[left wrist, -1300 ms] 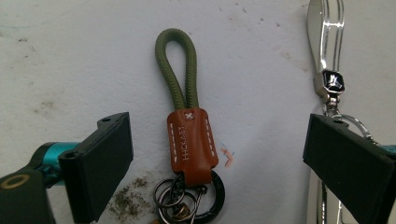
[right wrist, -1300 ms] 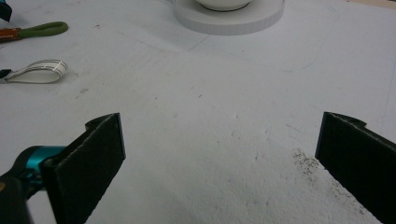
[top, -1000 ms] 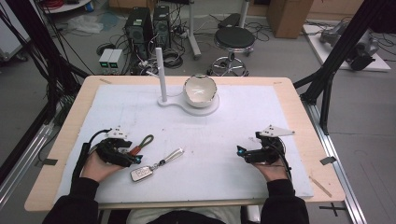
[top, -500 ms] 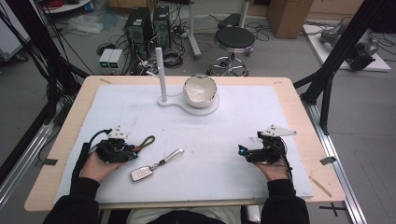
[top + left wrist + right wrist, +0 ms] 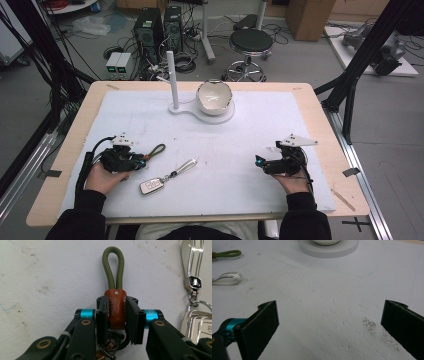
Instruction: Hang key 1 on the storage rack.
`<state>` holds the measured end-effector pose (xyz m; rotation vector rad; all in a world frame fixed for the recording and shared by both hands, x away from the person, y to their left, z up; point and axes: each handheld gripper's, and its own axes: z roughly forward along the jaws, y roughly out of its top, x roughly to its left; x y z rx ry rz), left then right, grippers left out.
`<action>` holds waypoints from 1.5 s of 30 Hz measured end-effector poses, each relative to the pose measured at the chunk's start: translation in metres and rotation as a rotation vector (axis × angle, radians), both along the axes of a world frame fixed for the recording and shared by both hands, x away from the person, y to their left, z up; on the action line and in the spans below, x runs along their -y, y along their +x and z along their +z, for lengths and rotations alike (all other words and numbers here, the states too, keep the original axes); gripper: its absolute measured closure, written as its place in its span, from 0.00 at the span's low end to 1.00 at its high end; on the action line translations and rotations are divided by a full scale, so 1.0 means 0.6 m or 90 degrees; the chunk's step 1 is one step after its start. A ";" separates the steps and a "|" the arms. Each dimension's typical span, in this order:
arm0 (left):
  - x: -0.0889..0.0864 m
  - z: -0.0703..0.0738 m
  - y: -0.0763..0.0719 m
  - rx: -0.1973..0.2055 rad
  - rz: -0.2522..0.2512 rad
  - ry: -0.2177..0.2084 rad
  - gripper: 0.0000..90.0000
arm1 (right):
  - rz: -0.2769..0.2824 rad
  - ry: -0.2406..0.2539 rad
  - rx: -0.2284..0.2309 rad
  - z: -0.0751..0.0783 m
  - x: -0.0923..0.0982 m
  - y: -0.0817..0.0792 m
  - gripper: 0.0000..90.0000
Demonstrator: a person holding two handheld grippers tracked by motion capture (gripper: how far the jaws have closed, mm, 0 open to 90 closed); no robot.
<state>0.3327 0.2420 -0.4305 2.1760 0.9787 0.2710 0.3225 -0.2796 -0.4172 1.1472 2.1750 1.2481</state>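
Observation:
A keychain with an olive-green cord loop (image 5: 113, 267) and a brown leather tab (image 5: 115, 307) lies on the white mat at the front left. My left gripper (image 5: 116, 315) is shut on the leather tab, with the loop sticking out past the jaws. In the high view the left gripper (image 5: 141, 161) rests low on the mat with the green loop (image 5: 156, 150) just beyond it. My right gripper (image 5: 329, 317) is open with nothing between its jaws, and it hovers over bare mat at the front right (image 5: 259, 161).
A silver car key fob (image 5: 151, 186) with a white strap (image 5: 185, 167) lies just right of the left gripper. At the back centre, a white base (image 5: 227, 116) carries a bowl (image 5: 214, 96) and an upright post (image 5: 172, 82). The table edge (image 5: 200, 217) is close to the person.
The left gripper has edged slightly to the right at the keychain. The right gripper has stayed in place.

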 end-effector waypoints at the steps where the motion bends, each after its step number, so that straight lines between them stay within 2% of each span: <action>1: -0.003 0.001 0.000 0.000 0.002 -0.006 0.80 | 0.002 -0.001 -0.001 0.000 -0.001 0.000 0.01; 4: -0.005 0.003 0.000 0.003 0.000 -0.012 0.80 | 0.002 0.000 -0.002 0.000 -0.001 0.000 0.01; 5: -0.008 0.005 0.000 0.004 0.002 -0.024 0.80 | 0.001 -0.001 -0.001 0.000 -0.002 0.000 0.01; 10: -0.014 0.006 0.003 0.005 -0.004 -0.045 0.80 | 0.000 0.005 0.000 0.001 -0.003 -0.001 0.00; 12: -0.019 0.010 0.004 0.005 0.001 -0.070 0.80 | -0.001 0.008 0.001 0.001 -0.003 -0.001 0.01; 13: -0.023 0.017 0.005 0.009 0.002 -0.073 0.80 | -0.002 0.010 0.000 0.002 -0.003 -0.001 0.00; 22: -0.031 0.042 0.017 0.020 0.009 -0.087 0.80 | 0.000 0.011 0.004 0.000 -0.003 0.003 0.00; 29: -0.038 0.074 0.032 0.034 0.021 -0.104 0.80 | 0.002 0.016 0.002 0.002 -0.004 0.002 0.01; 33: -0.042 0.084 0.039 0.037 0.027 -0.101 0.80 | 0.002 0.015 0.003 0.001 -0.004 0.002 0.00; 39: -0.052 0.107 0.064 0.023 0.028 -0.104 0.80 | 0.003 0.015 0.004 0.002 -0.003 0.002 0.01; 41: -0.055 0.112 0.068 0.022 0.027 -0.104 0.80 | 0.004 0.016 0.003 0.002 -0.004 0.002 0.00; 42: -0.056 0.116 0.071 0.021 0.030 -0.113 0.80 | 0.004 0.016 0.003 0.002 -0.004 0.002 0.00; 43: -0.059 0.127 0.077 0.024 0.030 -0.118 0.80 | 0.008 0.018 0.006 0.001 -0.005 0.002 0.01; 45: -0.059 0.133 0.079 0.028 0.031 -0.115 0.80 | 0.008 0.018 0.004 0.002 -0.005 0.002 0.00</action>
